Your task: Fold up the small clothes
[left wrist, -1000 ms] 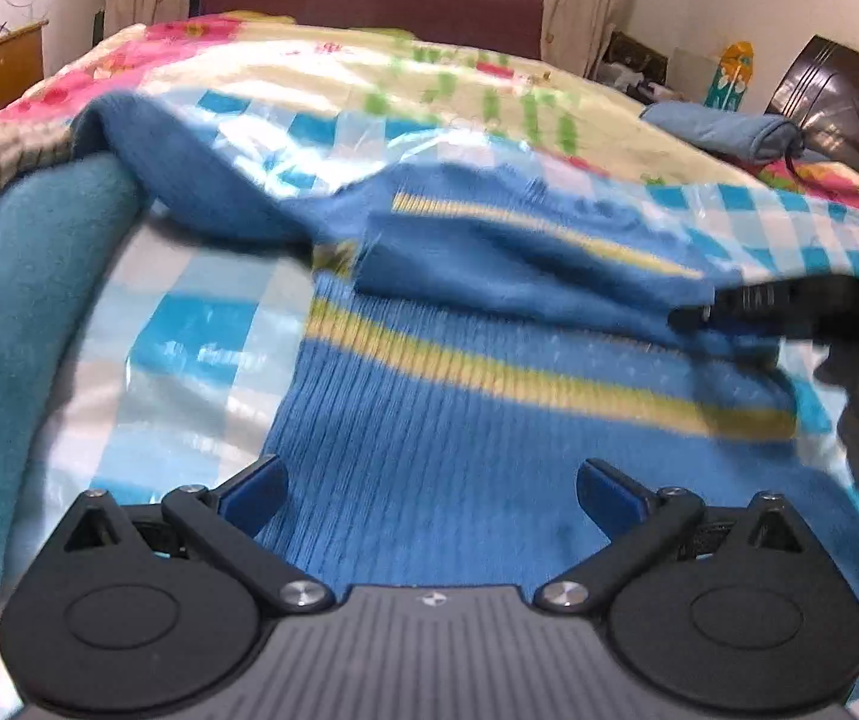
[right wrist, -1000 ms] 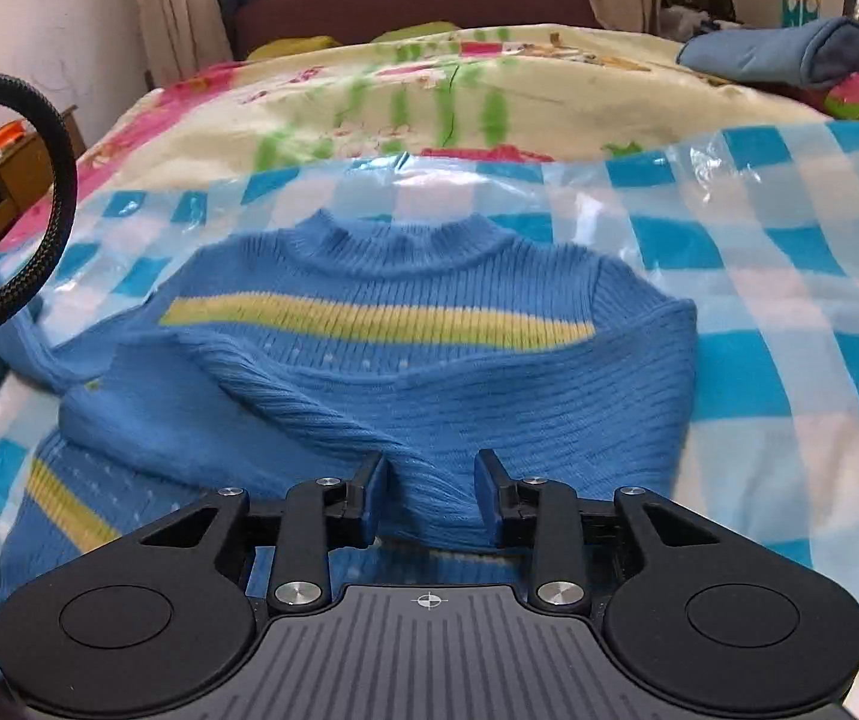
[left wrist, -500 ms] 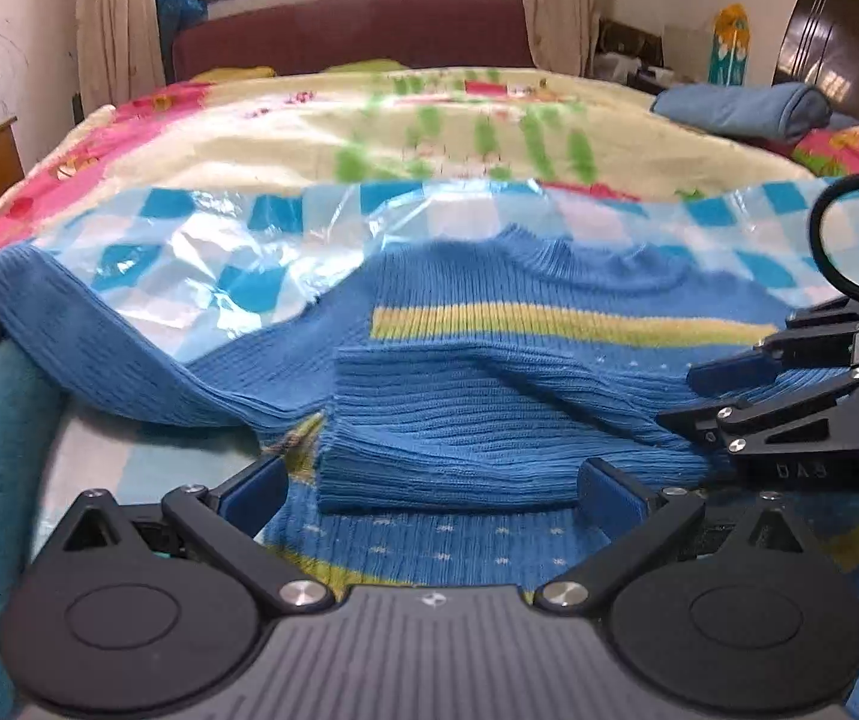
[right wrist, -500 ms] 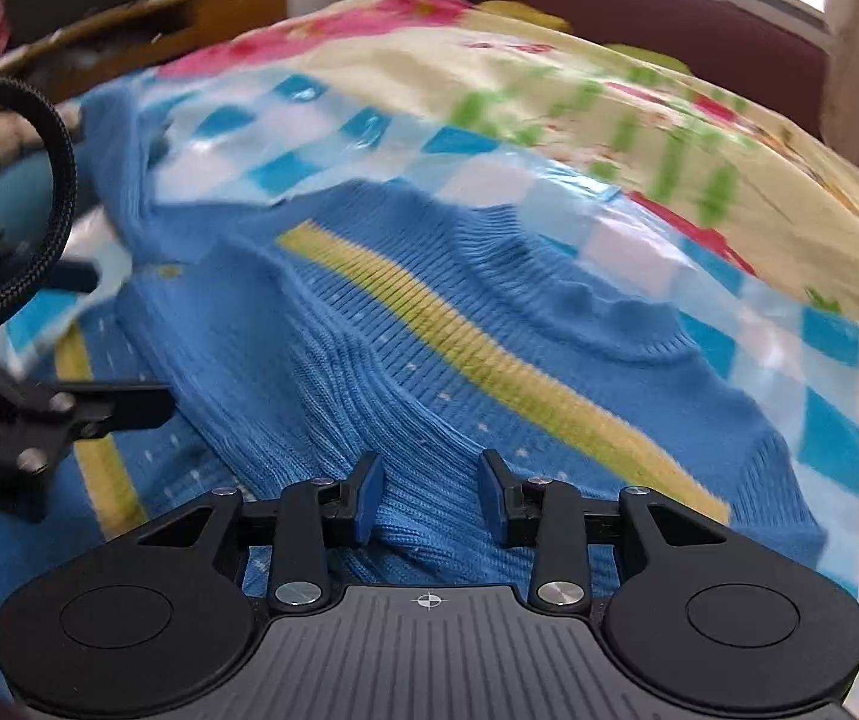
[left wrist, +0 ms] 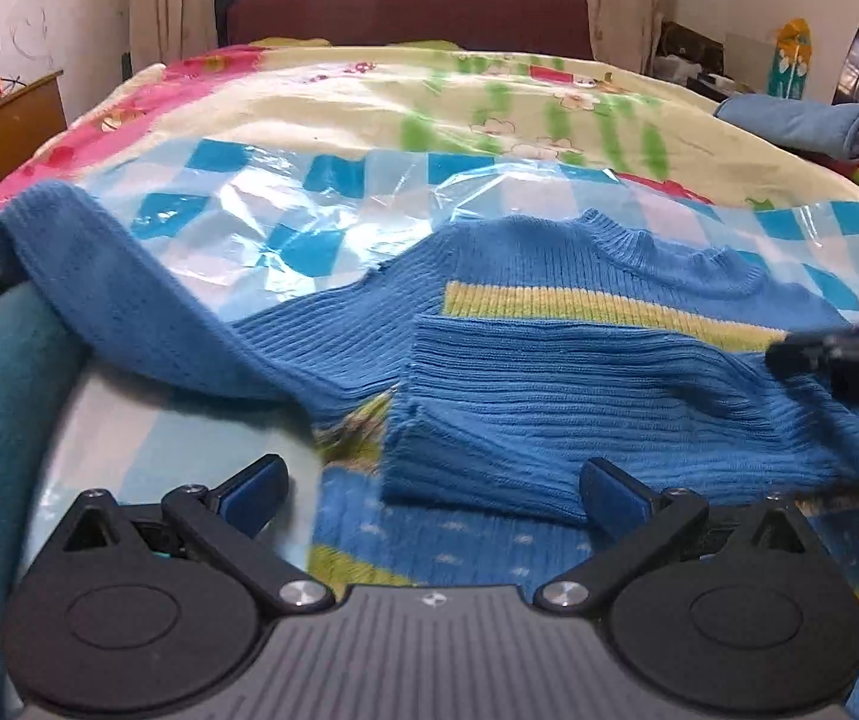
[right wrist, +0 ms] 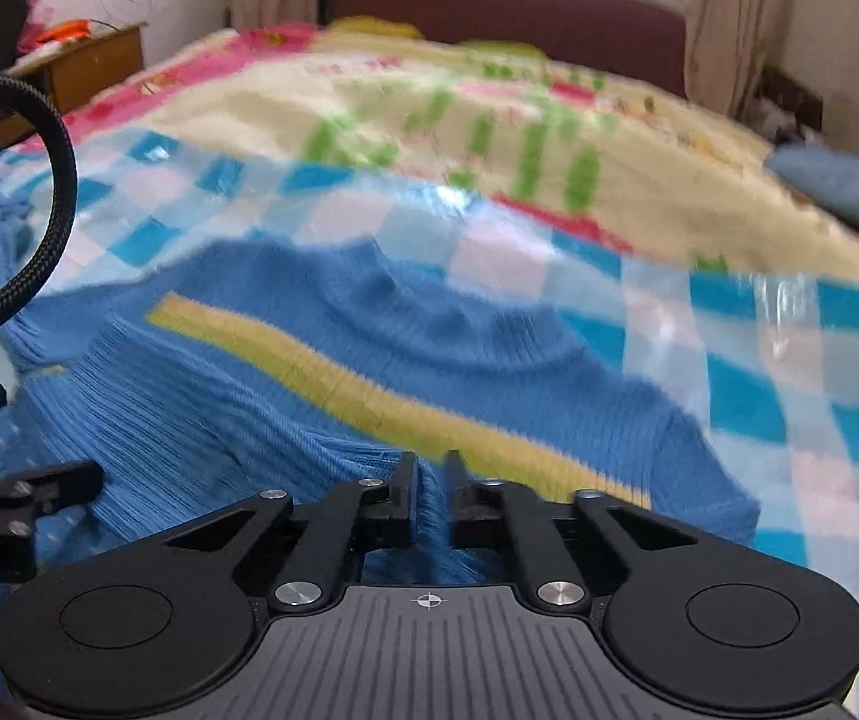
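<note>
Folding blue sweater point(left wrist: 549, 312) on the bed's checked plastic sheet point(left wrist: 285, 222): right gripper point(right wrist: 429, 480) jaws pinch the sleeve laid across the chest; left gripper point(left wrist: 429, 486) jaws gape, empty. Best lay sleeve flat, square to stripe, then release; other sleeve point(left wrist: 129, 300) still out.

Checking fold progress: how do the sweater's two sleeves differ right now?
The folded sleeve lies across the sweater's chest, pinched by the right tool. The other sleeve stretches outward over the plastic sheet, untouched; the left tool is open. Both are blue ribbed knit.
</note>
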The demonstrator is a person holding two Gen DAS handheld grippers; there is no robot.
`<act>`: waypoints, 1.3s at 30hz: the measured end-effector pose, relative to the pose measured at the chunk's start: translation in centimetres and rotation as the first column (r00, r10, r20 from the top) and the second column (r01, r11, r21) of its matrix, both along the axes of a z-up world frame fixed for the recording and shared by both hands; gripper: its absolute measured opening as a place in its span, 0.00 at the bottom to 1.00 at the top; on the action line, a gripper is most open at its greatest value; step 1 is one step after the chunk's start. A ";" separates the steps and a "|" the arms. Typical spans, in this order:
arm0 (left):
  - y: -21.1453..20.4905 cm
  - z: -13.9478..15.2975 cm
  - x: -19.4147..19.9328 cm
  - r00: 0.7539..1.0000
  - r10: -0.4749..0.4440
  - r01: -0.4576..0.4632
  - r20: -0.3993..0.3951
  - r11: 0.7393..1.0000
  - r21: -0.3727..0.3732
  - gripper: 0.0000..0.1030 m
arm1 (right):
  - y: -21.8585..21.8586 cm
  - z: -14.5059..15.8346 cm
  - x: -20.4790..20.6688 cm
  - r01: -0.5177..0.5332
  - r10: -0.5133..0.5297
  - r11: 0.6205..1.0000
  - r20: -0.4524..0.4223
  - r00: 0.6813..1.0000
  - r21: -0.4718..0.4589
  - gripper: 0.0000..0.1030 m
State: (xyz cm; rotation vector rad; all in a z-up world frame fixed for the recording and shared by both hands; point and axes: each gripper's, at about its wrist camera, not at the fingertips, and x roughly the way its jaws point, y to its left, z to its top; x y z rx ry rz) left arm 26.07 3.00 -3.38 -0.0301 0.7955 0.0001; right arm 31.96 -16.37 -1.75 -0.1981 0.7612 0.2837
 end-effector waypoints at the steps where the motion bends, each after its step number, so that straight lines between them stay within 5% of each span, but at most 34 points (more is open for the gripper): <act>1: 0.1 -0.1 -0.1 1.000 -0.001 0.001 -0.004 1.000 -0.003 1.00 | 0.4 0.3 -0.3 -0.037 0.037 0.999 0.010 0.999 0.010 0.13; 5: -0.1 -0.1 -0.9 1.000 -0.012 0.012 0.002 1.000 -0.004 1.00 | 3.1 0.2 -0.4 -0.182 0.183 0.982 -0.017 0.983 0.050 0.13; 11: -0.3 -0.5 -1.1 1.000 -0.025 0.025 0.005 0.999 0.020 1.00 | 6.7 -1.3 1.2 -0.261 0.261 0.965 -0.070 0.963 0.016 0.14; 15: -0.1 -0.5 -1.0 1.000 -0.018 0.018 0.014 1.000 0.000 1.00 | 6.8 -1.1 1.7 -0.195 0.193 0.980 -0.058 0.979 -0.037 0.00; 21: 0.3 -0.5 -1.2 1.000 -0.003 0.003 0.012 1.000 -0.026 1.00 | 5.4 -0.8 2.8 -0.080 0.079 0.997 -0.059 0.995 -0.012 0.00; 24: 0.6 -0.2 -1.9 1.000 0.013 -0.013 0.007 0.998 -0.057 1.00 | 6.6 0.8 2.1 -0.144 0.145 0.989 -0.049 0.988 0.032 0.11; 29: 0.7 -0.2 -3.1 0.999 0.035 -0.032 0.019 0.993 -0.113 1.00 | 12.1 3.5 1.8 -0.327 0.335 0.939 -0.071 0.939 0.105 0.13; 34: 1.2 -0.4 -3.6 0.999 0.019 -0.013 0.038 0.988 -0.153 1.00 | 18.1 5.4 2.5 -0.448 0.464 0.882 -0.104 0.880 0.149 0.39; 39: 2.6 -0.4 -3.6 0.998 0.018 -0.005 0.054 0.974 -0.227 1.00 | 23.0 6.0 5.3 -0.448 0.481 0.869 -0.139 0.866 0.211 0.40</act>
